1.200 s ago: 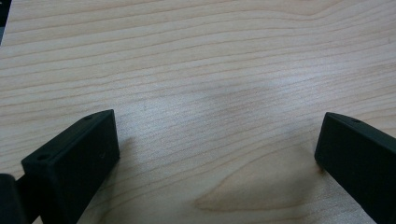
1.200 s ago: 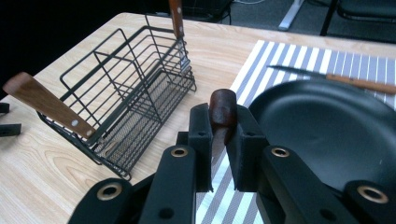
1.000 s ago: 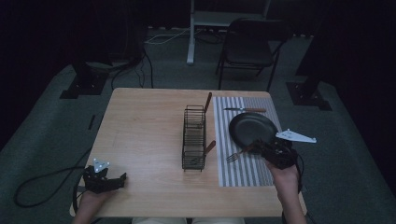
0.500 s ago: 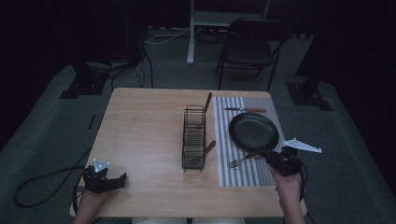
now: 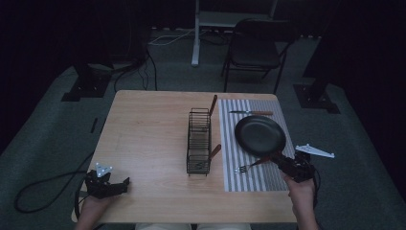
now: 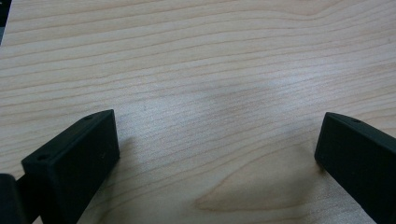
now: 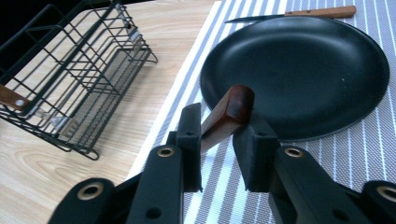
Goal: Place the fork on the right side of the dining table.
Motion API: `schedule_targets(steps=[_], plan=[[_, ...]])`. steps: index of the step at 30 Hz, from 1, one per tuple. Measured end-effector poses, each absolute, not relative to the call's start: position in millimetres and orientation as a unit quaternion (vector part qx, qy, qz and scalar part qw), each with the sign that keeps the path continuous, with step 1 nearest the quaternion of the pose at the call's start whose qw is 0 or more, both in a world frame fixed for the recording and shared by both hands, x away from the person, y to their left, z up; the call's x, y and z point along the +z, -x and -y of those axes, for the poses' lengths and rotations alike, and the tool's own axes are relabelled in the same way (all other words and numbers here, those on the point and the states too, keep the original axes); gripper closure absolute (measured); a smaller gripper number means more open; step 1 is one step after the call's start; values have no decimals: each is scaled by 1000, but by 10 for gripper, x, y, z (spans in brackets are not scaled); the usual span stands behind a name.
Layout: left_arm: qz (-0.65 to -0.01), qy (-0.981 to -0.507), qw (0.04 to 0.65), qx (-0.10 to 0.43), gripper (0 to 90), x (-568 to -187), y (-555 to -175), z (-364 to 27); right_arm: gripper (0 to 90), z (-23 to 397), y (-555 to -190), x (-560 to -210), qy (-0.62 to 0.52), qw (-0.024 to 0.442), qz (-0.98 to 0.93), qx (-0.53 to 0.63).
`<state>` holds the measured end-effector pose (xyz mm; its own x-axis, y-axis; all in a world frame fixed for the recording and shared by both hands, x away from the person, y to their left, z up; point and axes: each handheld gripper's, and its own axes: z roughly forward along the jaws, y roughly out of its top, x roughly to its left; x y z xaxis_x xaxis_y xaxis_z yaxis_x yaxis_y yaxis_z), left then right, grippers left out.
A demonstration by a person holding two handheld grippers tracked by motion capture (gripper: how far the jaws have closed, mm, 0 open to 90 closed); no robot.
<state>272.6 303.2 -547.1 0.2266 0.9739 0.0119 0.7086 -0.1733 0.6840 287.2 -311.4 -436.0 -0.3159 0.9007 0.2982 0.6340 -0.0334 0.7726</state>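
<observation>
A fork (image 5: pixel 249 166) with a wooden handle (image 7: pixel 229 114) lies slanted on the striped mat (image 5: pixel 249 179), just in front of the black pan (image 5: pixel 260 134). My right gripper (image 5: pixel 281 163) sits low at the mat's right edge. Its jaws have just been opening, and the handle stands loosely between the pads (image 7: pixel 191 135), against the left one and with a gap on the other side. The fork's tines are hidden behind the left jaw in the right gripper view. My left gripper (image 5: pixel 125 182) rests open on the bare wood (image 6: pixel 210 70) at the near left corner, holding nothing.
A black wire rack (image 5: pixel 199 141) stands mid-table with two wooden-handled utensils in it. A knife (image 5: pixel 251 113) lies on the mat behind the pan. A chair (image 5: pixel 253 48) and stands are on the floor beyond the table.
The right gripper has come down and toward the near right with the fork, off the pan's edge to the mat, and its jaws have parted. The left gripper has stayed put.
</observation>
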Motion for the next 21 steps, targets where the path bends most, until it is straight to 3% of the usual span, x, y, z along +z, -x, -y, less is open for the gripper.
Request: schedule_targets(steps=[10,21], plan=[[-577,-730,285,233,0,-5471,-2726,-3032,649,3279,-2879,-4543,-579,139,-671,442],[-577,-730,285,233,0,-5471,-2726,-3032,518,3382,-2905,-4737,-575,132,-679,437]])
